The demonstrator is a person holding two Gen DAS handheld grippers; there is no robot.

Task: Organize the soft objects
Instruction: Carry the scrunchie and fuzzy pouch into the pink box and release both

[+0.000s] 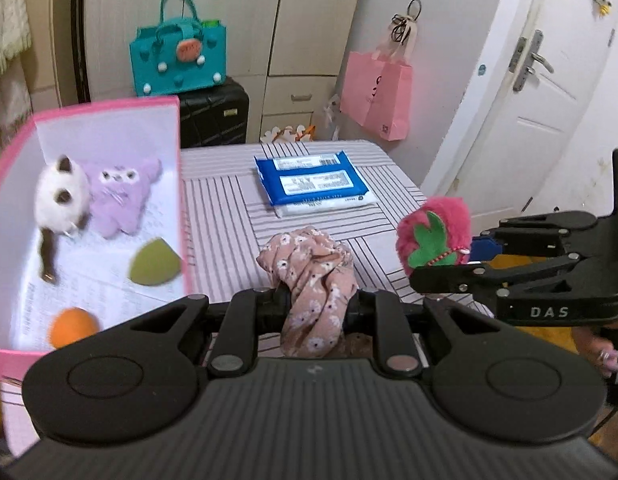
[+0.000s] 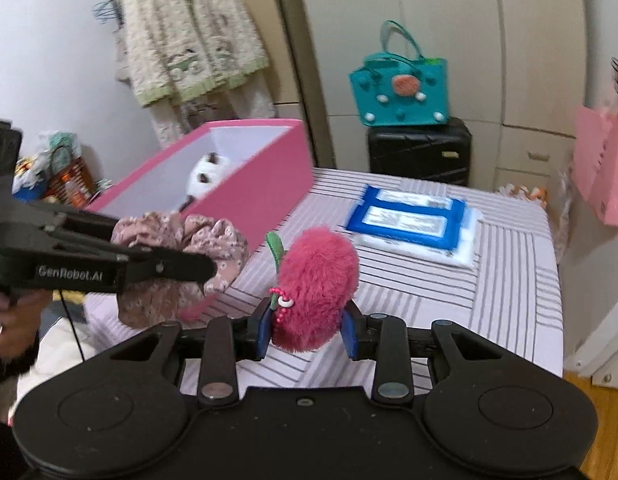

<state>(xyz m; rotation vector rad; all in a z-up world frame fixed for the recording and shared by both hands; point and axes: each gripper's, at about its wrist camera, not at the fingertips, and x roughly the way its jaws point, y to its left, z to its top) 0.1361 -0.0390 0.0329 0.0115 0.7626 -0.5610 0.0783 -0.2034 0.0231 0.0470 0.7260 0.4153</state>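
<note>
My left gripper (image 1: 315, 300) is shut on a pink floral scrunchie (image 1: 309, 276), lifted above the striped table (image 1: 229, 216). From the right wrist view the same scrunchie (image 2: 197, 240) hangs in that gripper (image 2: 205, 268) beside the pink box (image 2: 265, 184). My right gripper (image 2: 307, 330) is shut on a fluffy pink strawberry plush (image 2: 317, 284) with a green leaf; in the left wrist view that plush (image 1: 433, 236) is held up at the right. The pink box (image 1: 81, 110) at the left holds a white cat plush (image 1: 61, 196), a purple plush (image 1: 121, 196), a green sponge (image 1: 155, 262) and an orange ball (image 1: 73, 326).
A blue pack of wipes (image 1: 313, 180) lies flat at the far middle of the table. Behind the table stand a black suitcase (image 1: 213, 116) with a teal bag (image 1: 179, 56) on it, white cupboards, a hanging pink paper bag (image 1: 377, 96) and a door at the right.
</note>
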